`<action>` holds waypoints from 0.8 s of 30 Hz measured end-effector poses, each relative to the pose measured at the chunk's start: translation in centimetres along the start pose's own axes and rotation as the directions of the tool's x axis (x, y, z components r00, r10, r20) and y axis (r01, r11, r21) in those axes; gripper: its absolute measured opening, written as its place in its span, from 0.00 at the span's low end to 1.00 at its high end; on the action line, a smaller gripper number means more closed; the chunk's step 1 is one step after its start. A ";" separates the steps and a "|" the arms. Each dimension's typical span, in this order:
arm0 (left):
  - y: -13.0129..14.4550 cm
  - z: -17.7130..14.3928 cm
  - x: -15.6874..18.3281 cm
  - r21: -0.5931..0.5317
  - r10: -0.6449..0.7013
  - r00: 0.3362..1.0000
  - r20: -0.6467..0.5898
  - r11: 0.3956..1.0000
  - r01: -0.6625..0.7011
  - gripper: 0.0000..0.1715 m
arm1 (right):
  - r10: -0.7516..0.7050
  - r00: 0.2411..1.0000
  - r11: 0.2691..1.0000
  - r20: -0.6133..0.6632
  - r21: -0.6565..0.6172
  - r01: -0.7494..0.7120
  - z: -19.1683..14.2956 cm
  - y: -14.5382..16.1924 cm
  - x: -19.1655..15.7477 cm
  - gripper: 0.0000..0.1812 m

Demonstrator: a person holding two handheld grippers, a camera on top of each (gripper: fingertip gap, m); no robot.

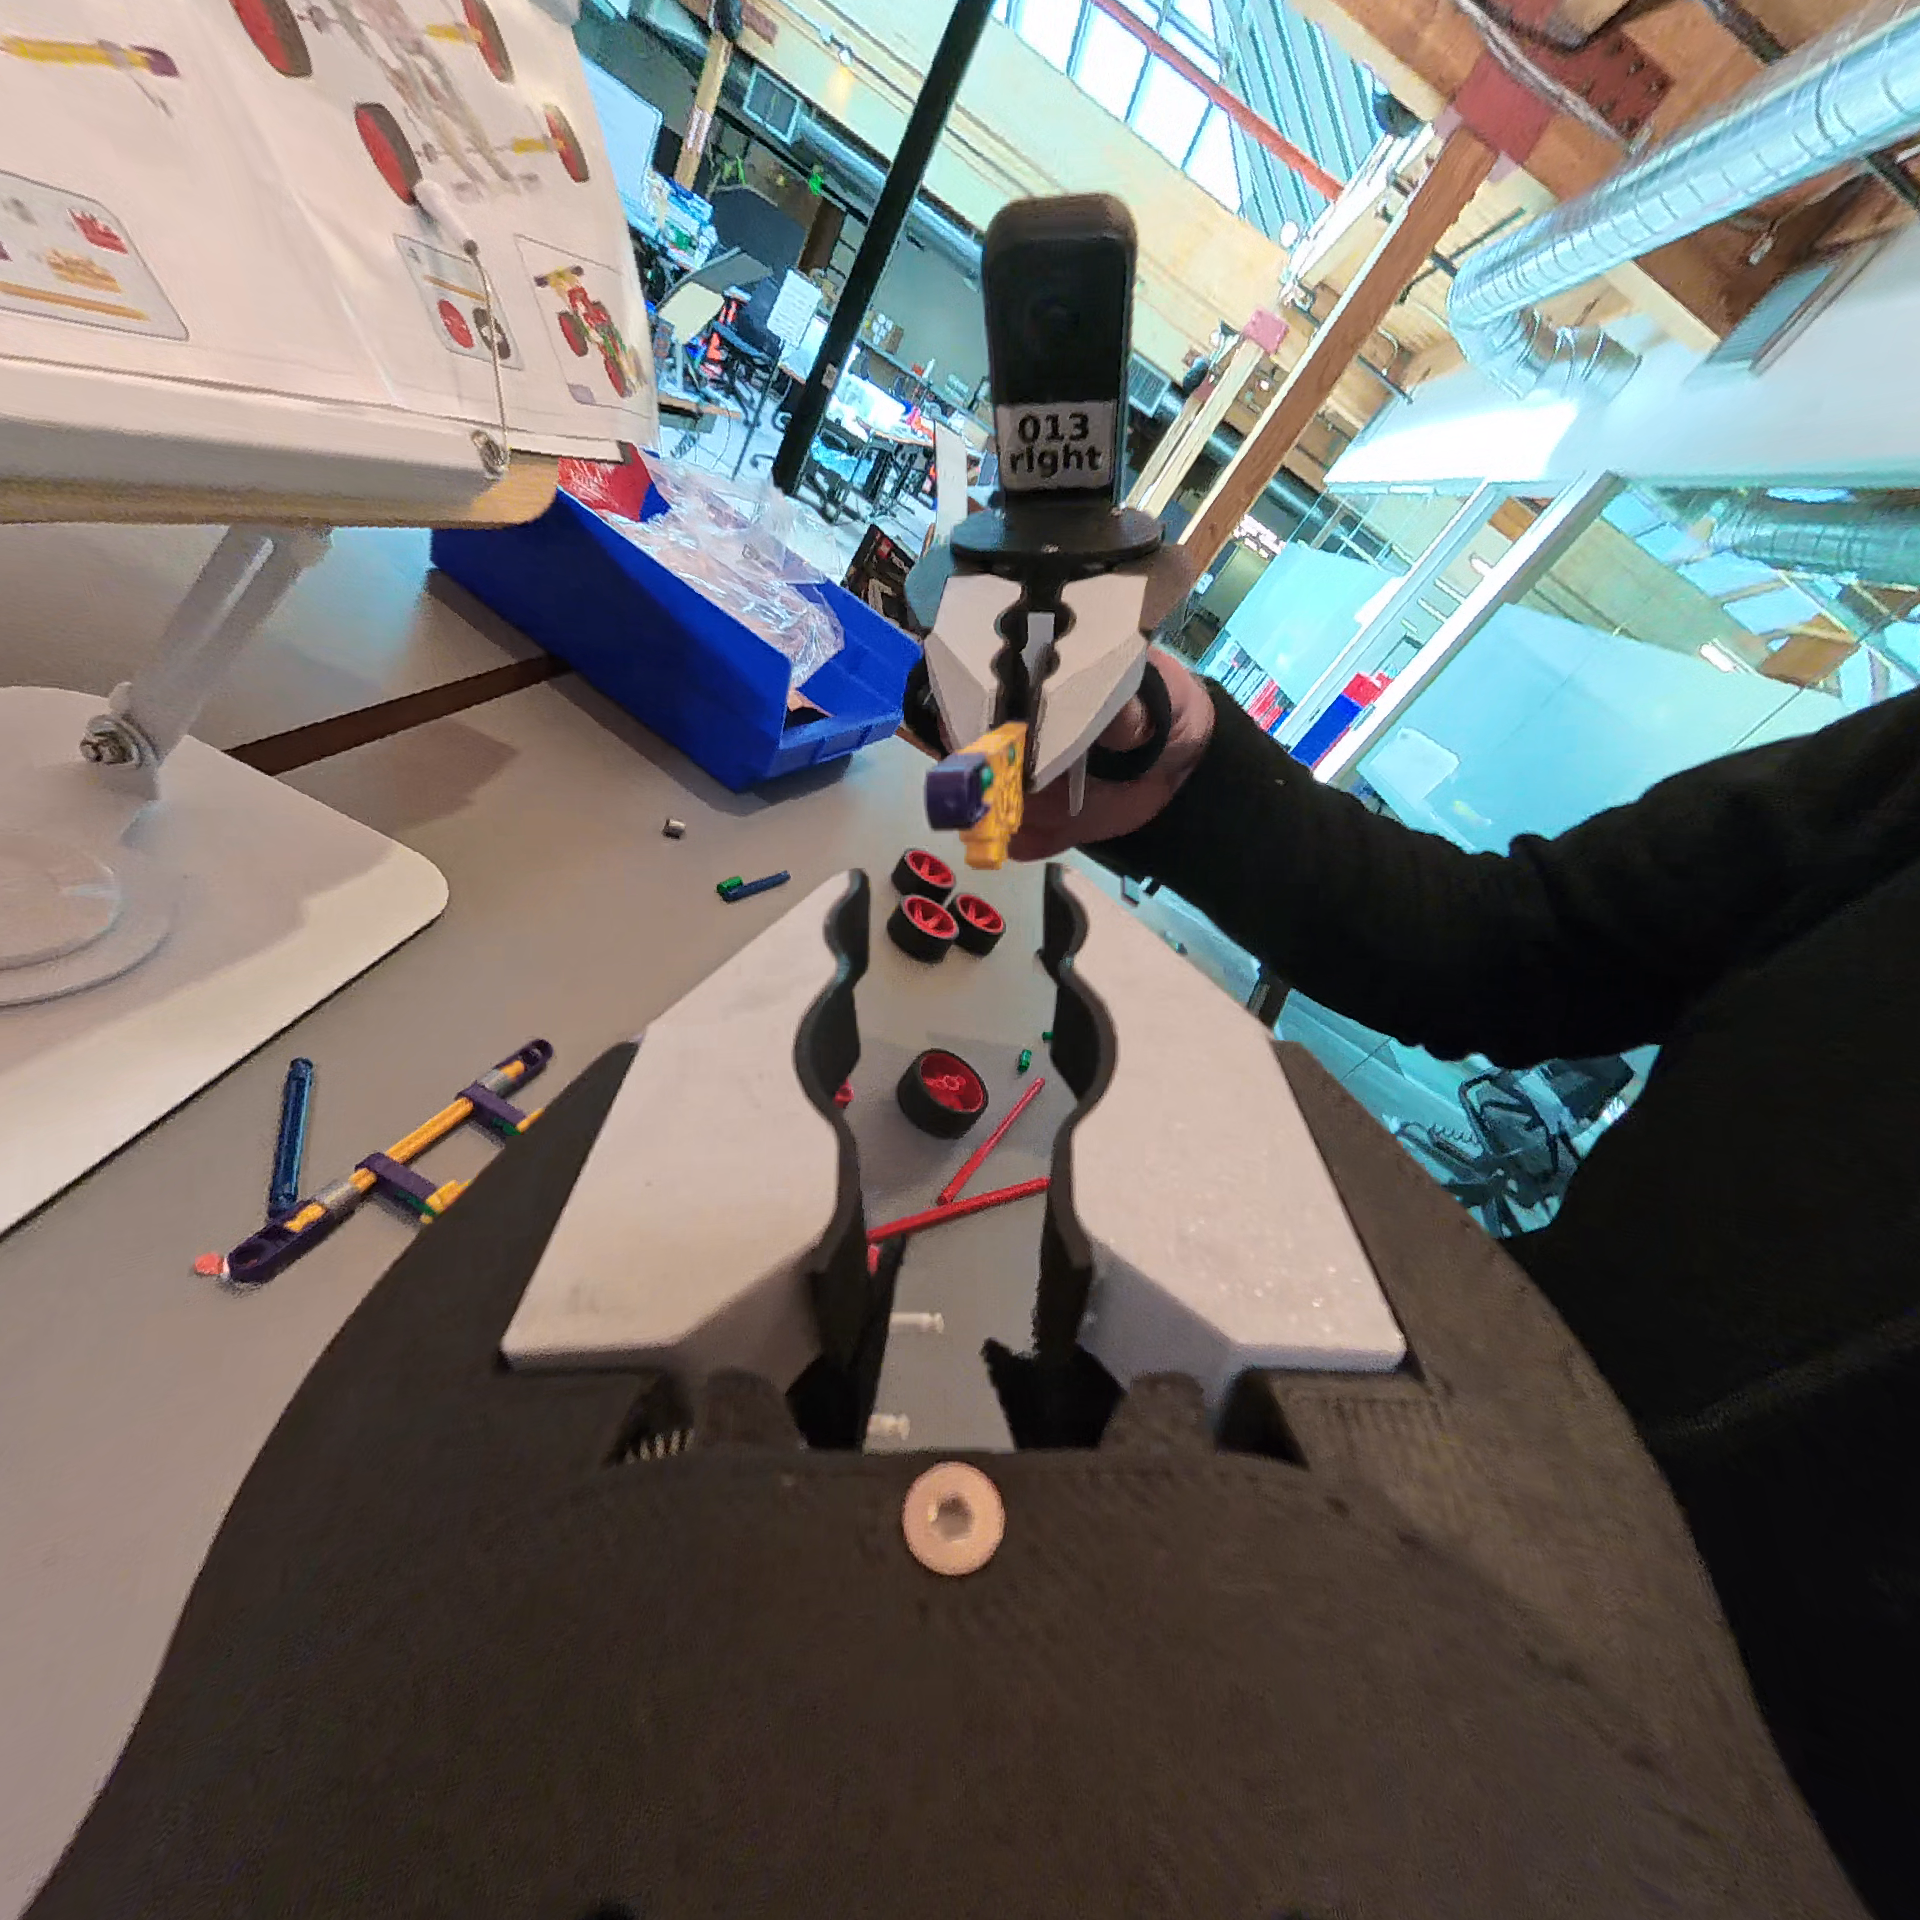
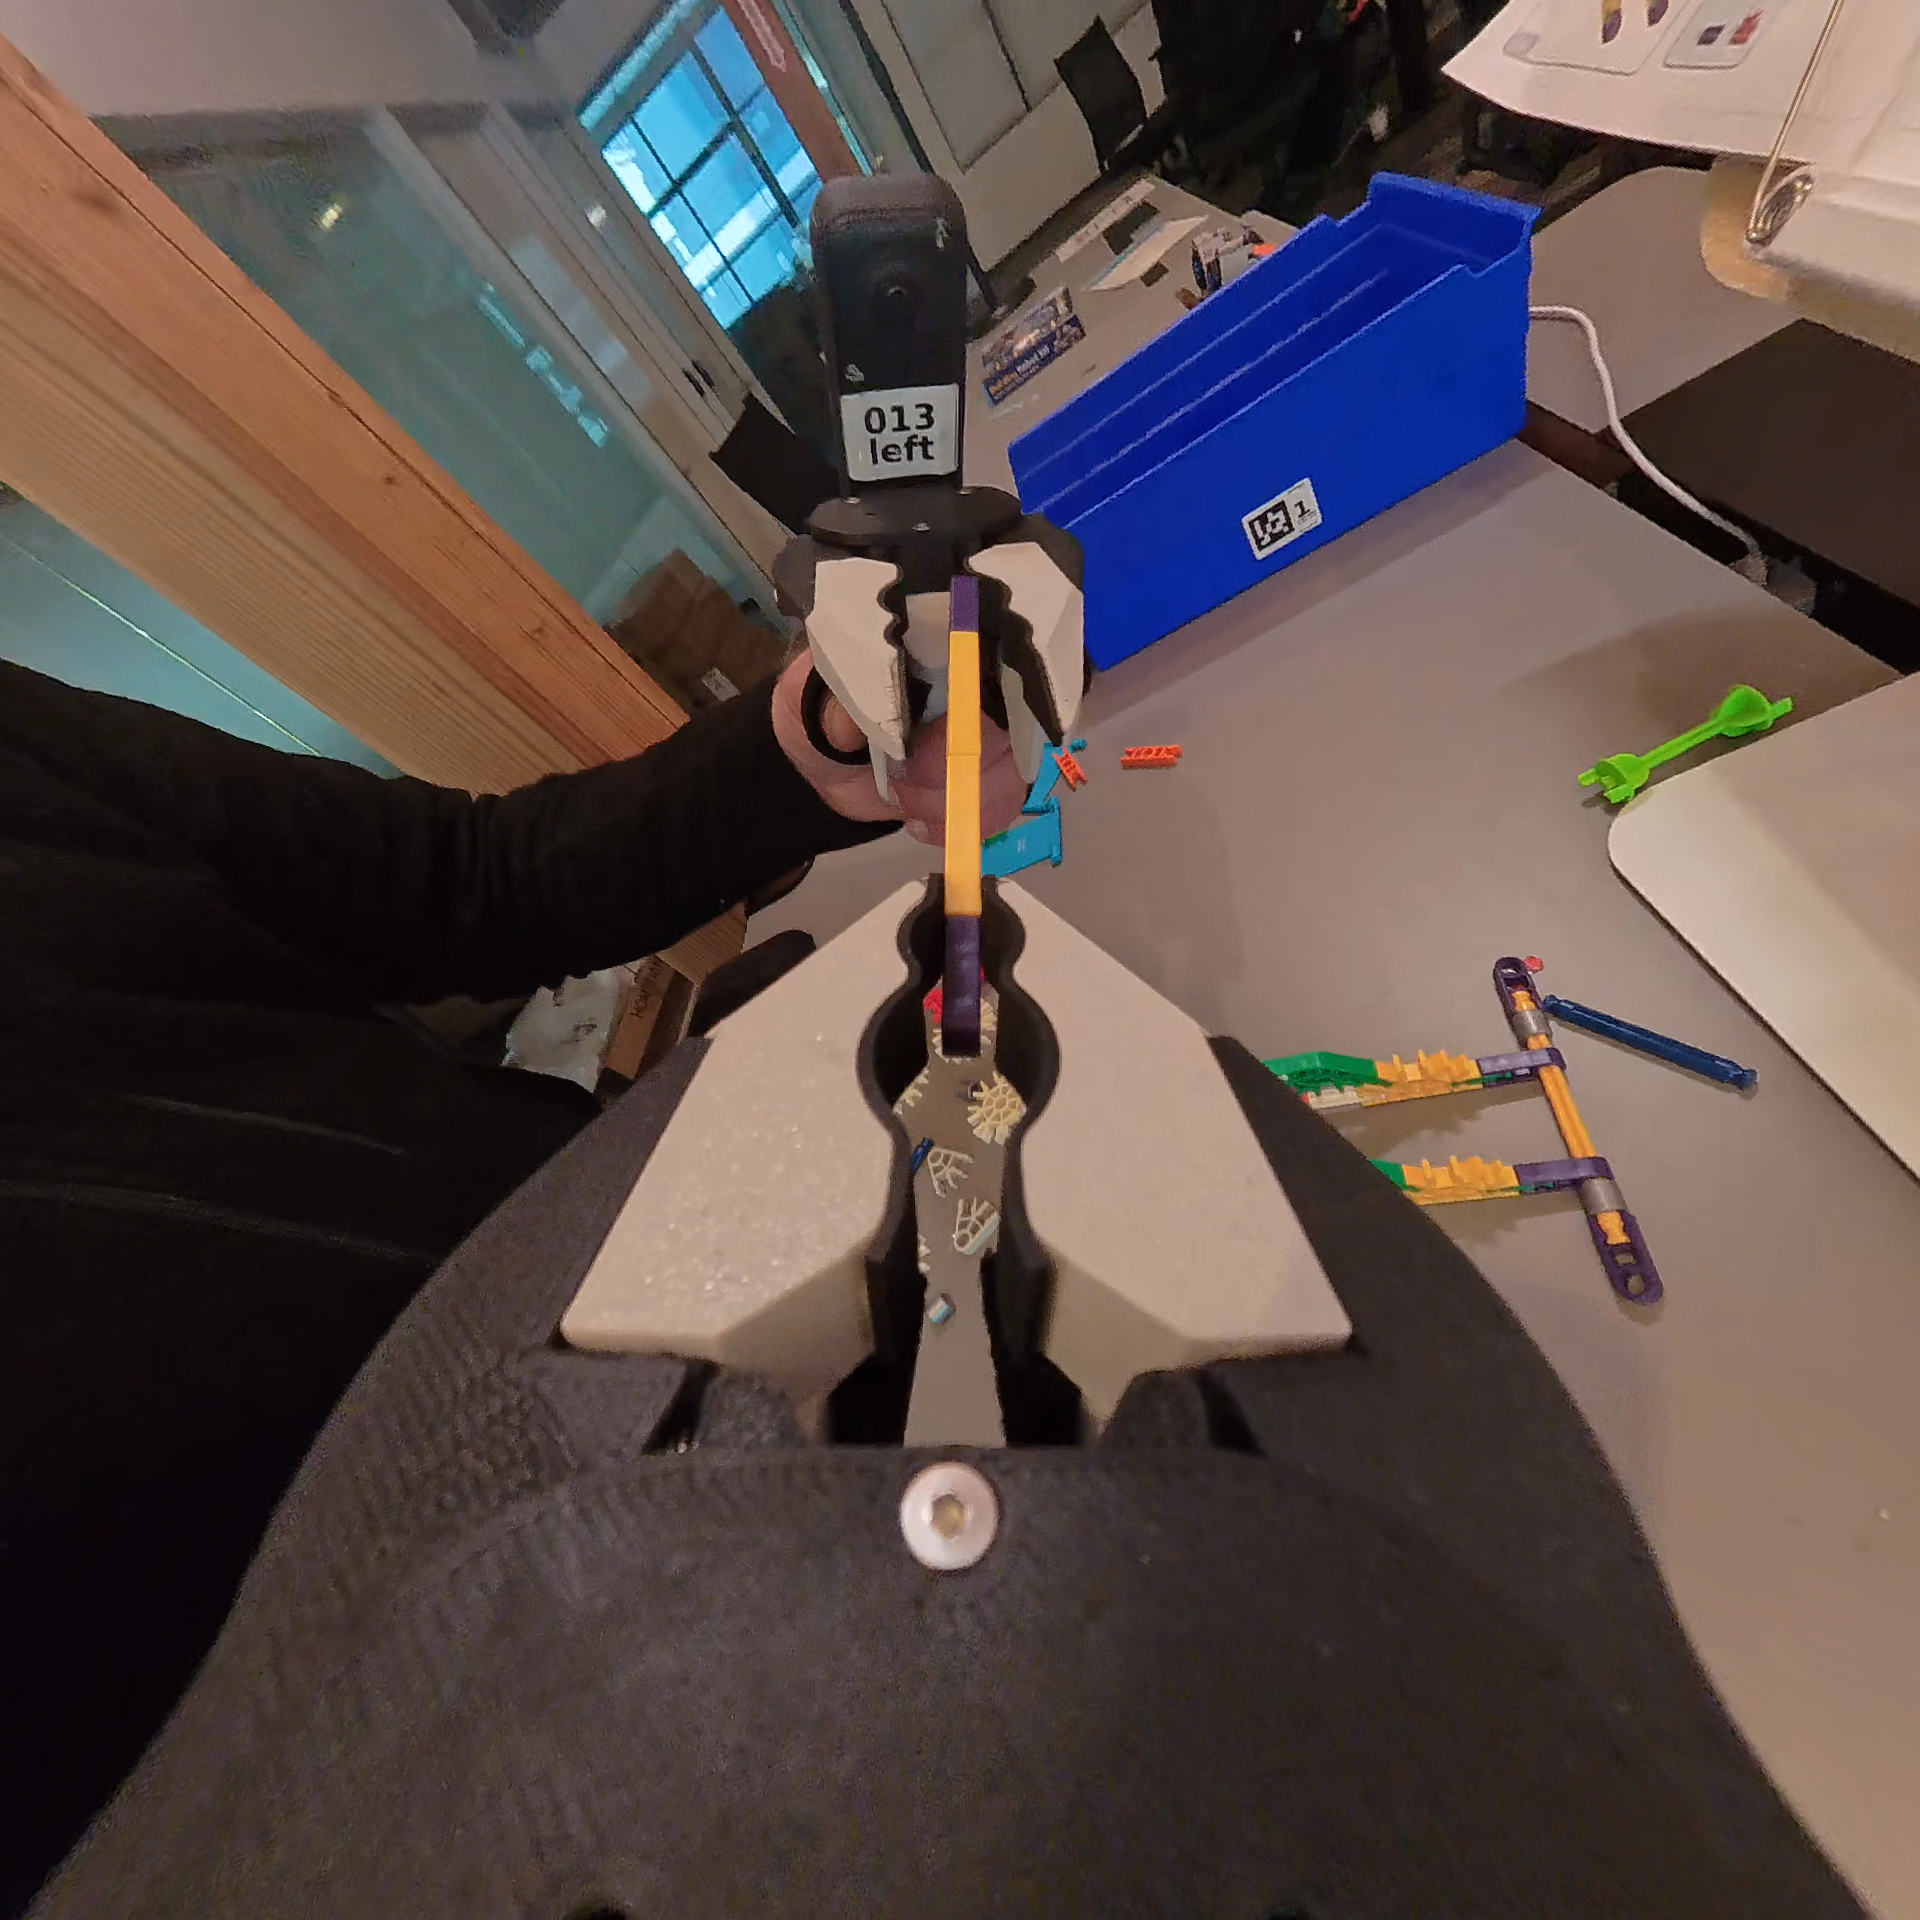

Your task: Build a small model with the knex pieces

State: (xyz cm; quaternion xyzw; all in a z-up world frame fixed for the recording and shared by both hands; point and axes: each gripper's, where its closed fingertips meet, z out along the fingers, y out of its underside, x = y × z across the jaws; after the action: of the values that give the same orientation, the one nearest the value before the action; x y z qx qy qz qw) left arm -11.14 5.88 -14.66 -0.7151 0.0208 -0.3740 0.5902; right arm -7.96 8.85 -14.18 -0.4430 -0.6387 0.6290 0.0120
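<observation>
Yellow-and-purple ridged plastic strip was pinched by the right gripper; beyond its far end, the left gripper gaped empty.

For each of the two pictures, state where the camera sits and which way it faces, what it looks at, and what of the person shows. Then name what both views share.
Left wrist view: sits on the left gripper, open, facing the right gripper, which holds a yellow-and-purple piece; hand and black sleeve show.
Right wrist view: sits on the right gripper, facing the left gripper; the same sleeve shows.
Shared: grey table, blue bin, ladder-like assembly.
</observation>
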 end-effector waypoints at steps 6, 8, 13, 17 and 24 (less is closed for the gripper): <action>-0.7 1.2 -0.3 0.062 -0.019 0.999 -0.040 0.998 0.021 0.03 | 0.040 0.999 0.999 0.030 0.001 -0.040 0.8 0.4 0.9 0.02; -1.1 1.3 -0.5 0.112 -0.034 0.998 -0.048 0.993 0.039 0.02 | 0.063 0.998 0.998 0.025 0.014 -0.063 0.8 0.2 1.3 0.02; -1.6 1.3 -1.4 0.179 -0.089 0.994 -0.063 0.979 0.099 0.01 | 0.130 0.989 0.981 0.071 0.132 -0.139 -0.5 -1.5 2.3 0.10; -1.7 1.5 -2.2 0.196 -0.115 0.990 -0.079 0.972 0.128 0.01 | 0.118 0.992 0.988 0.049 0.099 -0.122 -0.4 -0.9 3.1 0.05; -0.3 2.3 -6.4 0.158 -0.194 0.980 -0.040 0.967 0.198 0.08 | 0.128 0.991 0.989 -0.033 0.083 -0.125 -0.6 0.1 6.6 0.02</action>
State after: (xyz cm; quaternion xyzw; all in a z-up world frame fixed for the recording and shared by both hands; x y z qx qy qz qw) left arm -14.58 10.90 -17.73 -0.6589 -0.0732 -0.4398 0.6059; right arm -11.54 13.09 -17.73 -0.4938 -0.5830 0.6451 0.0020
